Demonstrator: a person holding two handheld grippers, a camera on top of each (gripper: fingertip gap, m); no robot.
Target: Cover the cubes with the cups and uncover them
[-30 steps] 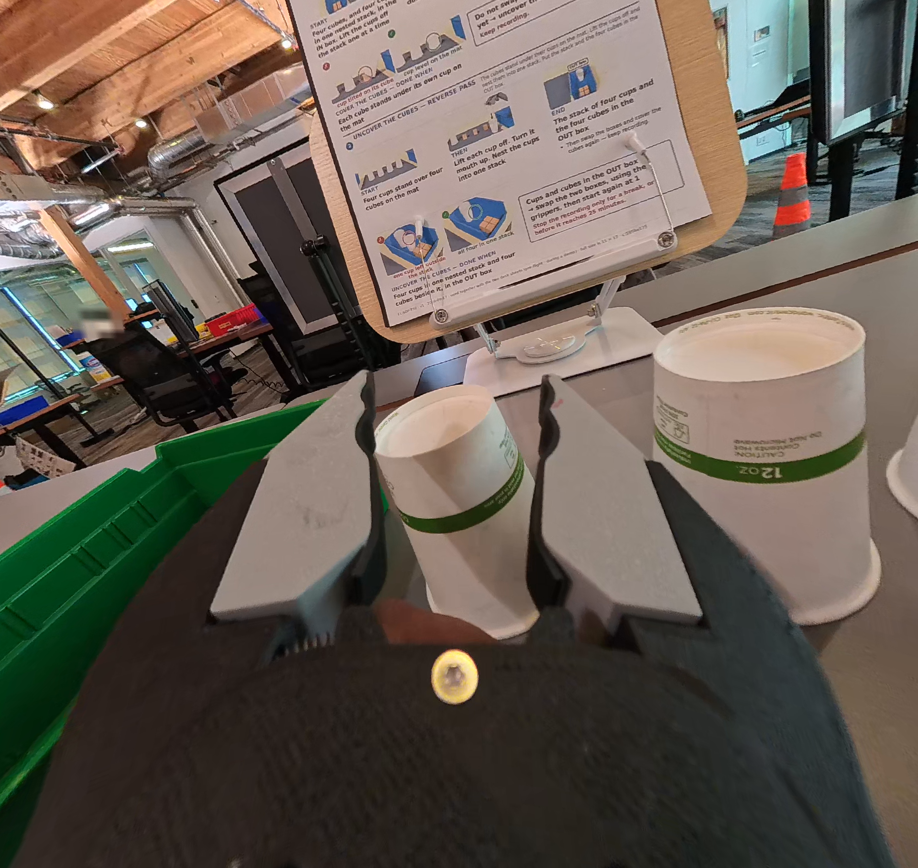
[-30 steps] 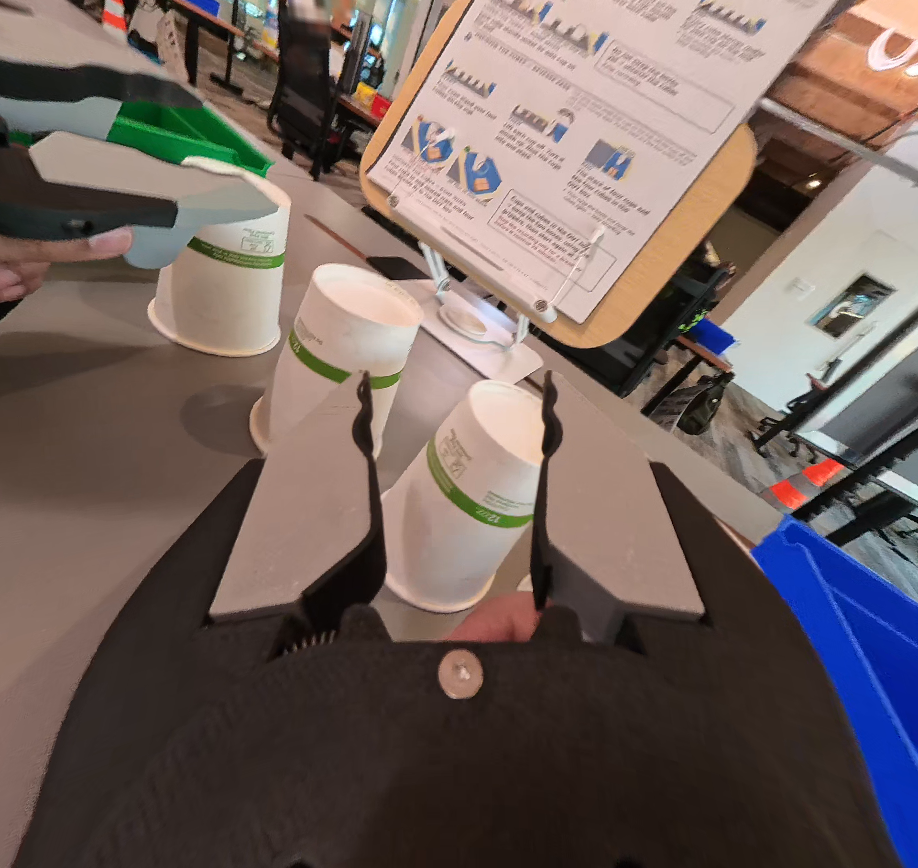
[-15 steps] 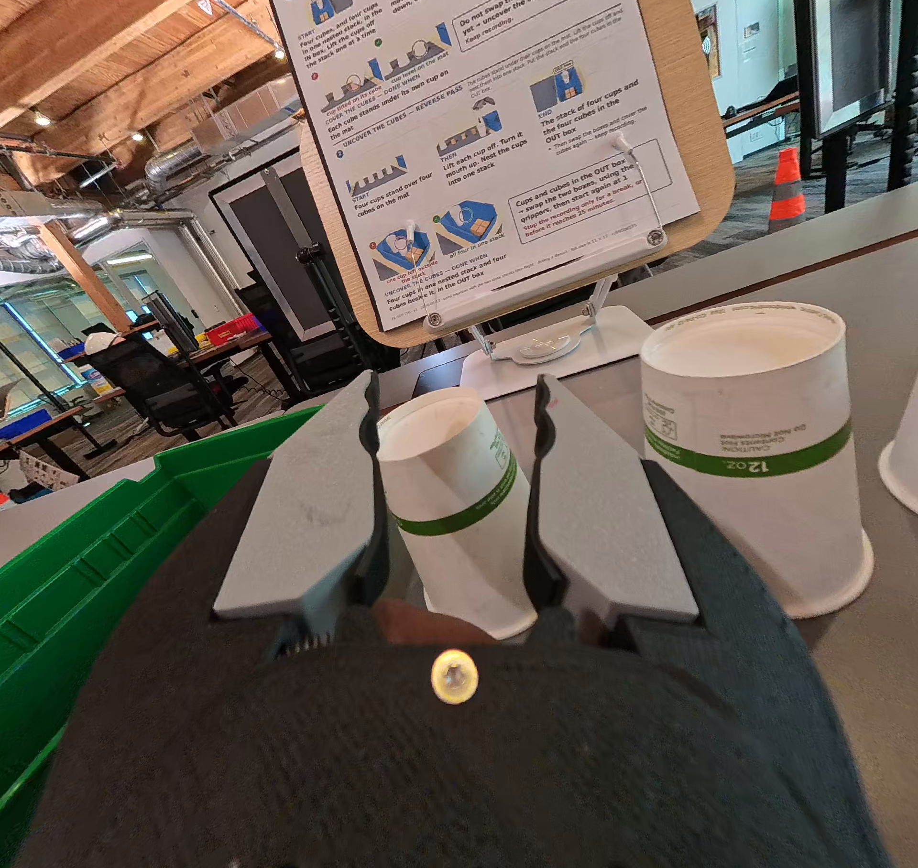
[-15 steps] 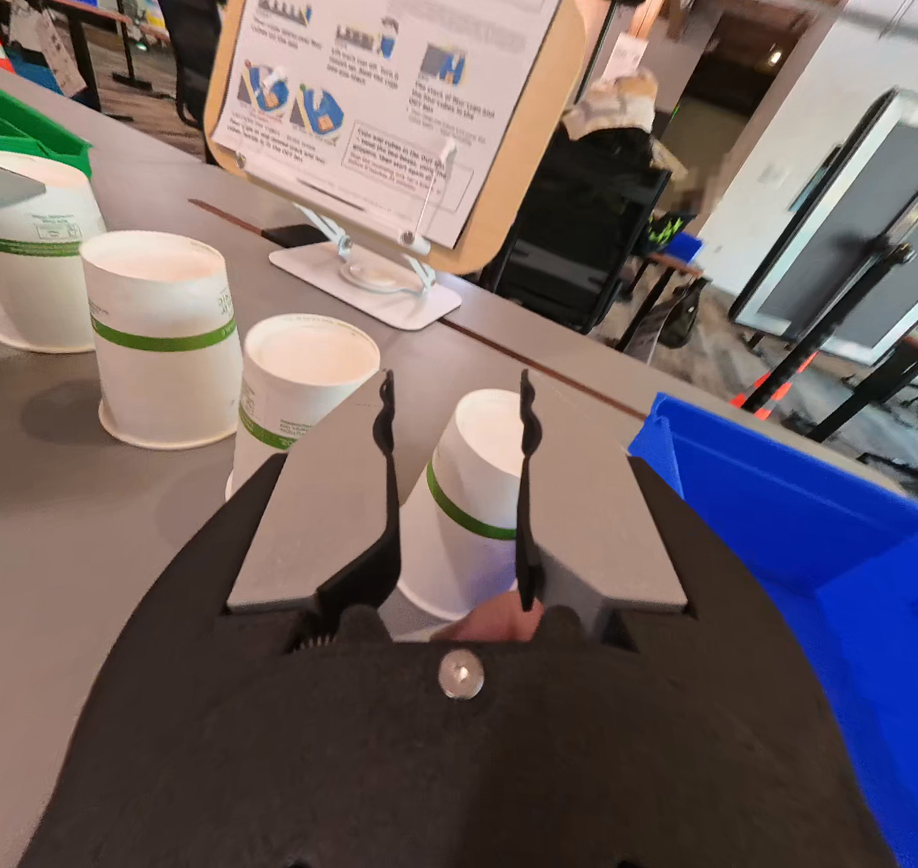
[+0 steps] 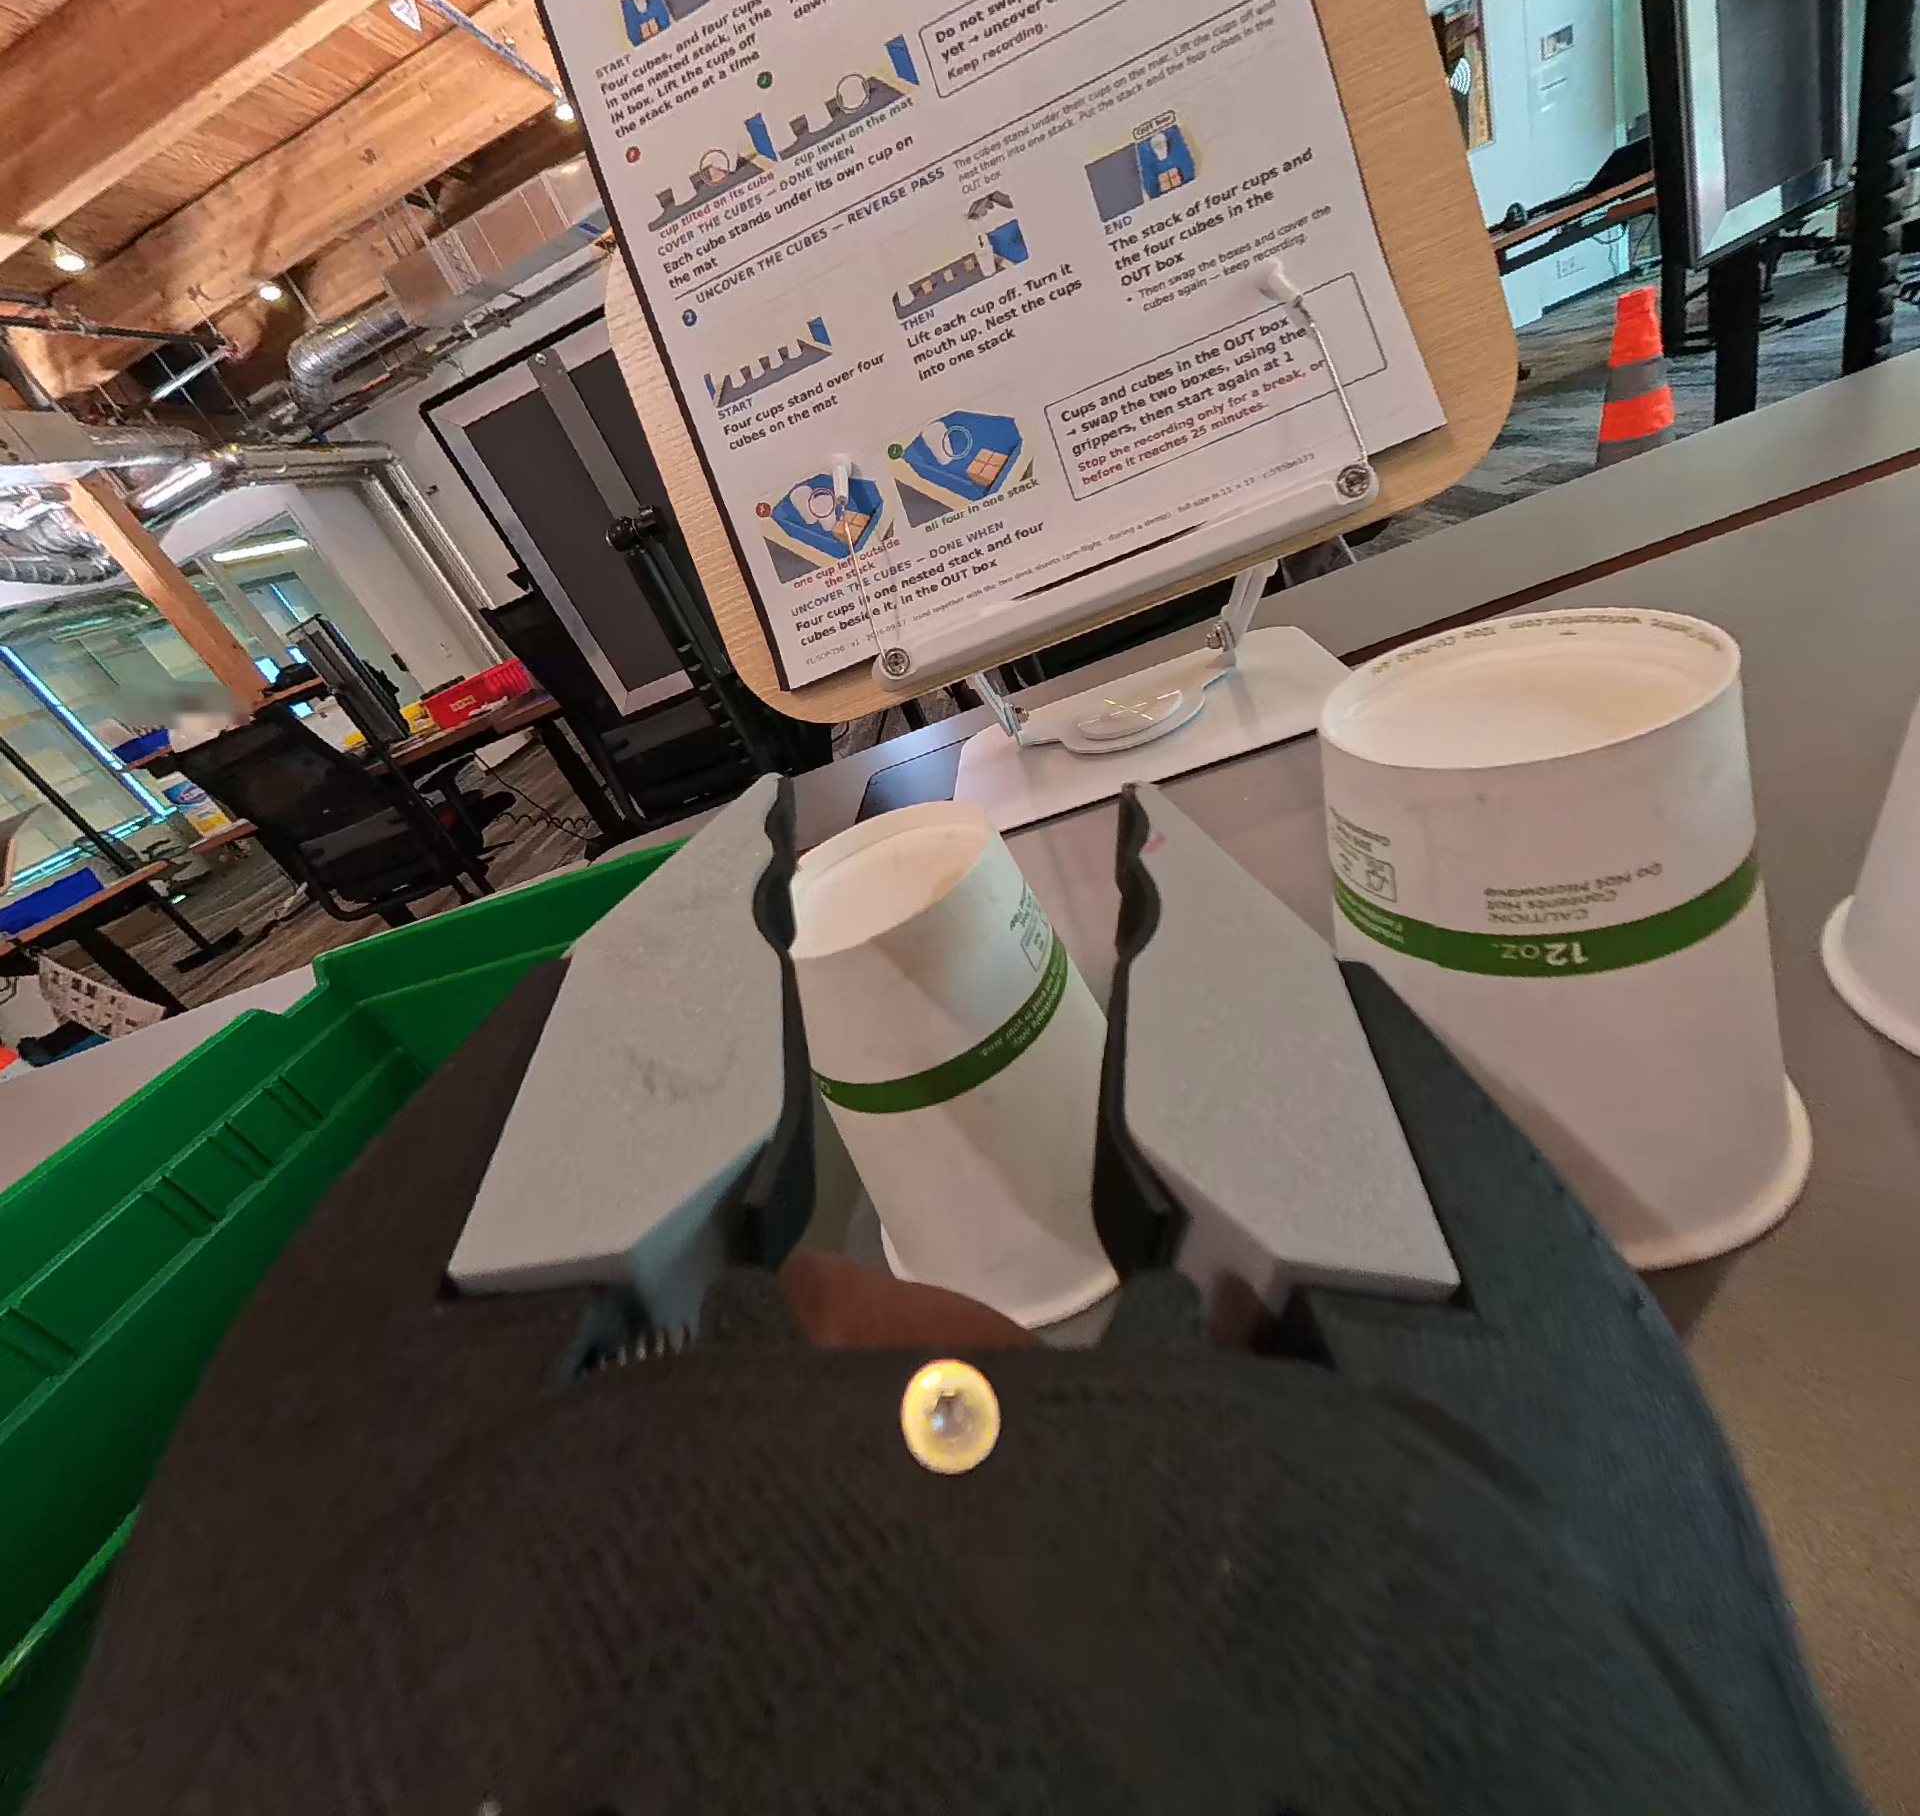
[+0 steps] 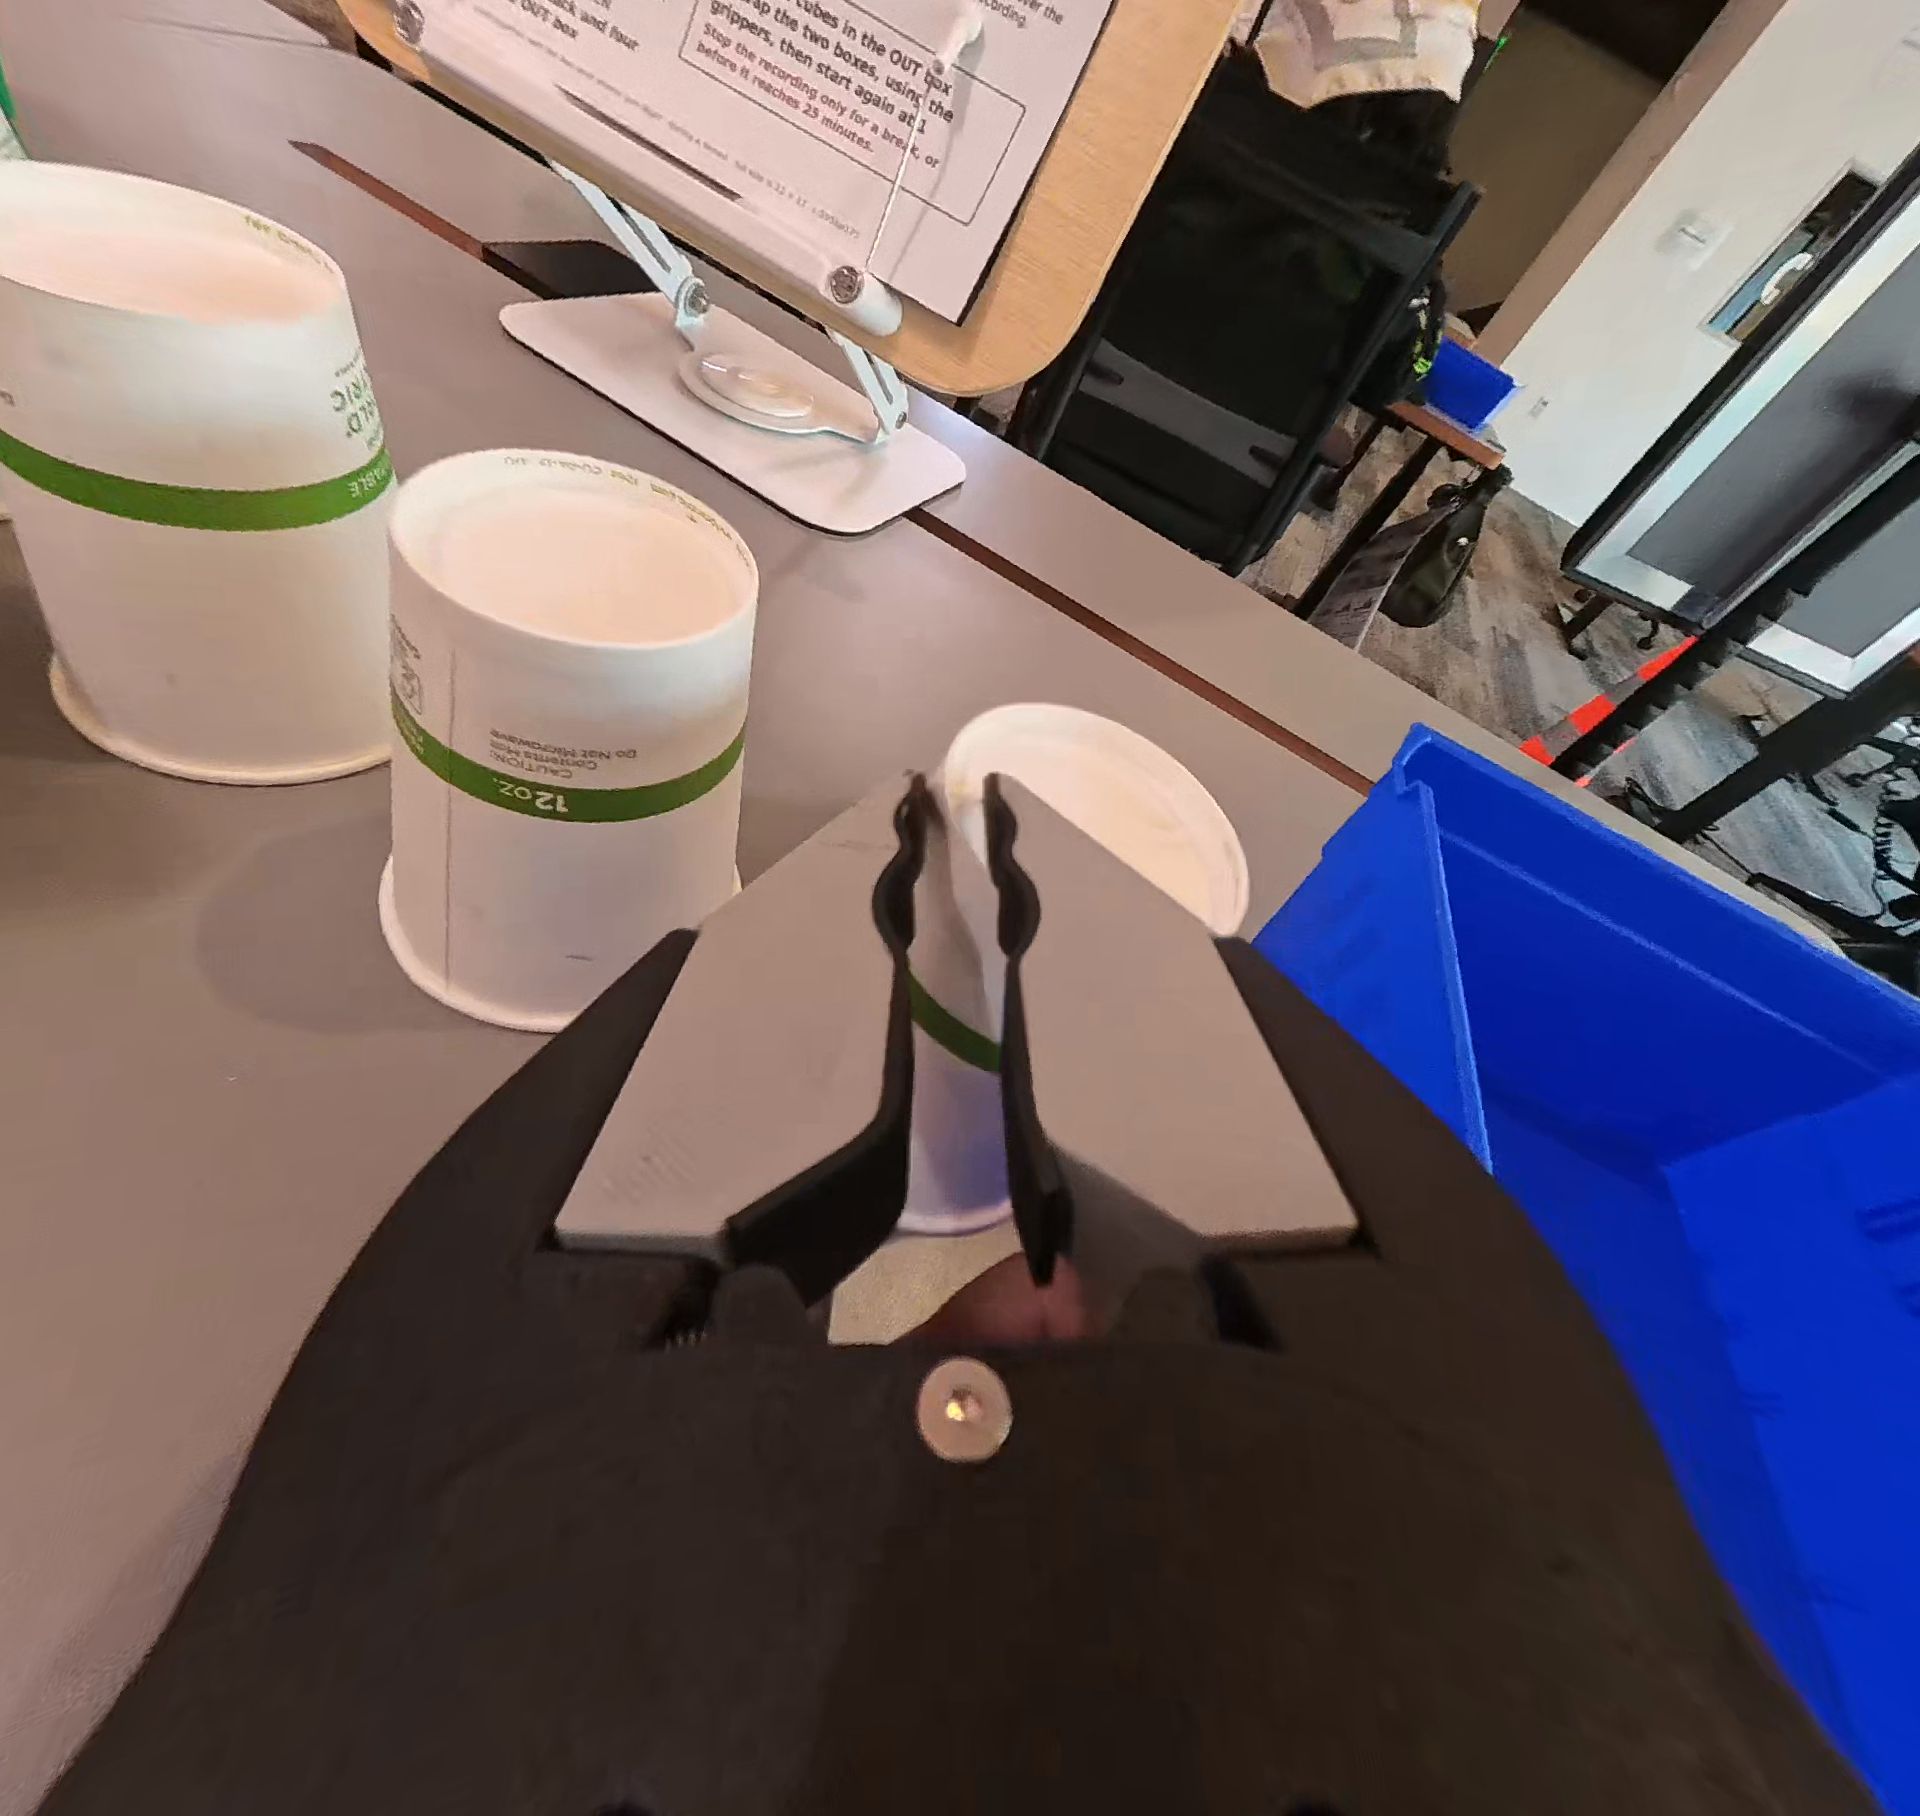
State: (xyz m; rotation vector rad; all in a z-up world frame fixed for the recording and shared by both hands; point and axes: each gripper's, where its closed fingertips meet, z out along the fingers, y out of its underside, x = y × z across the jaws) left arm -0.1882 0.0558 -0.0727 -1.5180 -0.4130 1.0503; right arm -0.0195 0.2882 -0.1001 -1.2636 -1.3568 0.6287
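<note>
matt white paper cups [image 6: 566, 727] on a smooth grey tabletop [image 6: 208, 1091], beside a glossy blue plastic bin [image 6: 1662, 1091].

Four upturned white cups crowd the grey table [image 6: 208, 1091], standing close in a row with only narrow lanes between them. A green bin [image 5: 208, 1091] walls off the left end just beside the end cup [image 5: 935, 1018]; a blue bin [image 6: 1610, 1091] blocks the right, hard by the last cup [image 6: 1101, 810]. Behind, a stand's white base [image 6: 727, 395] fills the far side. The near tabletop lies open.
</note>
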